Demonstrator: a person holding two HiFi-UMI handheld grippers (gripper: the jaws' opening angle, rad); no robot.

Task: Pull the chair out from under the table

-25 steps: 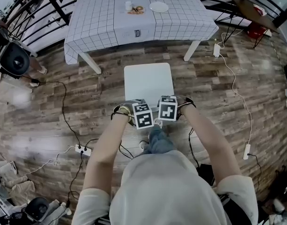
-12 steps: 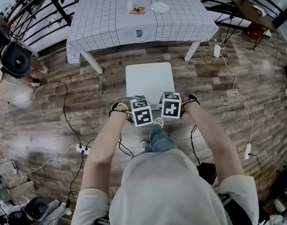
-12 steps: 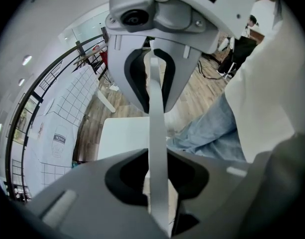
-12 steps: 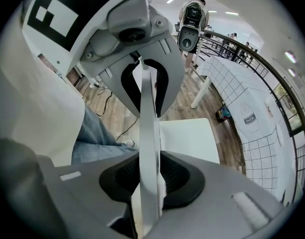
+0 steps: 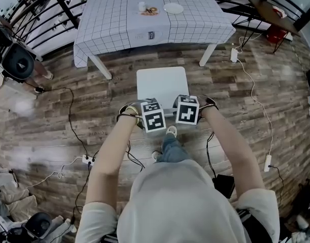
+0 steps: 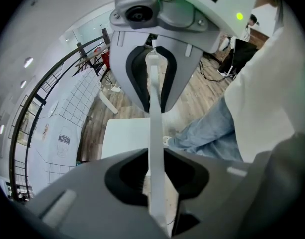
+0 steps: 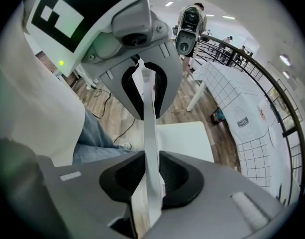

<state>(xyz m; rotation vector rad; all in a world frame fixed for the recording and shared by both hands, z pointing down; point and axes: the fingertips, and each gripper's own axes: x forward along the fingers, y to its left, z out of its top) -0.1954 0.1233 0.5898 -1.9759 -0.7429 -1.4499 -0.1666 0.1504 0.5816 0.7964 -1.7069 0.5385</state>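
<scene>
Head view: the chair (image 5: 161,85) stands on the wooden floor (image 5: 246,95), its white seat wholly clear of the table (image 5: 109,29) with a strip of bare boards between them; the left gripper (image 5: 155,120) and the right gripper (image 5: 186,110) sit side by side at the chair's rear, nearest the person. I judge the pull itself all but done and the step in hand to be the letting go. From here the jaw tips, the rear rail and the chair's legs are hidden under the marker cubes, the hands and the seat; the table's far side is cut off at the top, and the small things on the cloth beside a plate (image 5: 173,7) are too small to name.

Left gripper view: the thin white edge of the backrest (image 6: 155,133) runs straight between the jaws; these have just been opening, so I read them as slackened about the rail, not clamped on it, though any gap at the pads is too fine to see. The person's jeans (image 6: 207,133) and shirt fill the right side.

Right gripper view: the same edge passes between these jaws, which appear closed against it on both sides; seat and checked cloth show beyond, the legs do not.

The next move calls for the right jaws to part as well, then both grippers to rise straight off the rail; any sideways drag could tip or shift the chair.
</scene>
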